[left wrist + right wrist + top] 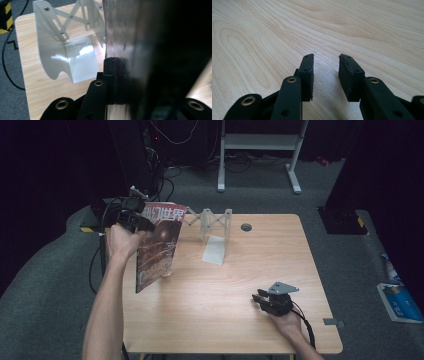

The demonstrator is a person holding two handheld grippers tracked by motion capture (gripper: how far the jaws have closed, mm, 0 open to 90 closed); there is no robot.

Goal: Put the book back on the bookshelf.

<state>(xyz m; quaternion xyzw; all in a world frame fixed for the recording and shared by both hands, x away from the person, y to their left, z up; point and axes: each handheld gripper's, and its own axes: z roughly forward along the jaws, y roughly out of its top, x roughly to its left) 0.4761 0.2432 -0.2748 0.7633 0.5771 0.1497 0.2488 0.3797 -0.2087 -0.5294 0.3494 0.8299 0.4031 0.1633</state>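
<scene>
A magazine point(157, 245) with a dark red cover stands upright above the table's left edge, its top gripped by my left gripper point(139, 222). In the left gripper view the glossy magazine point(150, 50) runs between the jaws and hides the right one. A white folding rack point(216, 232) stands at the table's back middle, just right of the magazine; it appears large as the rack point(67, 50) in the left gripper view. My right gripper point(260, 299) rests low over the table's front right, its jaws apart with nothing between them, as the right gripper point(325, 75) view shows over bare wood.
The wooden table point(240, 285) has a round grey cable hole point(246, 227) at the back. Grey carpet surrounds it. A white desk frame point(260, 150) stands behind. A blue and white object point(400, 300) lies on the floor at the right.
</scene>
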